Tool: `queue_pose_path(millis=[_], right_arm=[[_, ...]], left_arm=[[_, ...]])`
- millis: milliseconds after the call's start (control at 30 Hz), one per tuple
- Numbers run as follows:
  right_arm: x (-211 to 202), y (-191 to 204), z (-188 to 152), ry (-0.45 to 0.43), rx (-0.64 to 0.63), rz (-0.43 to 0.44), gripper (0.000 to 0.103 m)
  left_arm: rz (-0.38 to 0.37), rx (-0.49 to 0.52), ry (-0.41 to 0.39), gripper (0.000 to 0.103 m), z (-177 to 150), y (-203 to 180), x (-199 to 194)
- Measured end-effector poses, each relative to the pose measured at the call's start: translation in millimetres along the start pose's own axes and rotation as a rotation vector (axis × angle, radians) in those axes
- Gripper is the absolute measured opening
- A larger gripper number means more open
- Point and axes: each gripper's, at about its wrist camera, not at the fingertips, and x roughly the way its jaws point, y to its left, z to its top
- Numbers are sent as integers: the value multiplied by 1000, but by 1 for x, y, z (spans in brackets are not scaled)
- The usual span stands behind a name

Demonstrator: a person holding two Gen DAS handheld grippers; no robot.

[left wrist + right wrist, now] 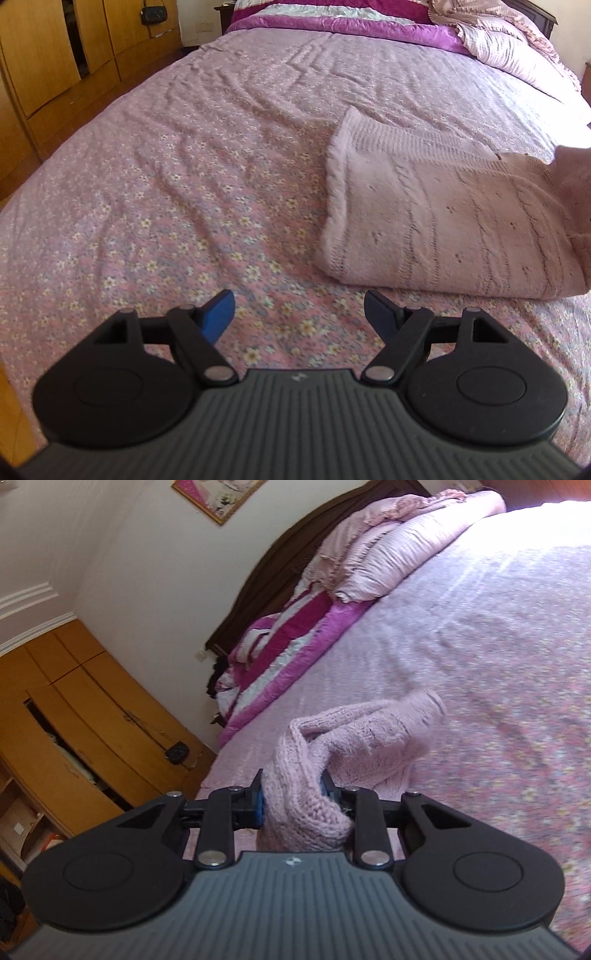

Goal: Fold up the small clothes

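Note:
A pale pink knitted garment (443,225) lies partly folded on the floral bedsheet (177,192), to the right in the left wrist view. My left gripper (299,314) hovers over the sheet just in front of the garment's near left corner, open, with nothing between its blue pads (218,312). In the right wrist view my right gripper (291,797) is shut on a bunched edge of the same pink knit (354,742), lifted above the bed. The fabric hangs down between the fingers and hides most of the blue pads.
Folded magenta and white quilts (332,14) and pink pillows (388,554) are stacked at the head of the bed. A wooden wardrobe (55,55) stands along the left side, with a small black bag (177,753) hanging on it. A framed picture (218,494) hangs on the wall.

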Motion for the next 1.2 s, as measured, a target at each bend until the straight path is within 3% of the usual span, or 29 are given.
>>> queue_pose_path(millis=[300,467,667,800,867,967,1200], right_arm=[[36,75,-29,3,11,81,30],[61,118,-53,27,-9,128,30],[97,167,-109,144,-163,143,30],[129,188,-158,285,-318,66,31],[139,194,-180,346,-380,37,36],[135,203,-198,345,-439,61,48],[99,200,-183,343,-388,124,60]], left_arm=[[18,-37,42,78,6,29,14],[45,-35,16,78,15,47,14],[57,-59,-12,78,25,69,11],[54,-73,-14,78,25,80,13],[52,-74,-15,78,25,83,15],[54,-46,-44,78,28,84,18],[-9,-21,-125,78,48,71,19]])
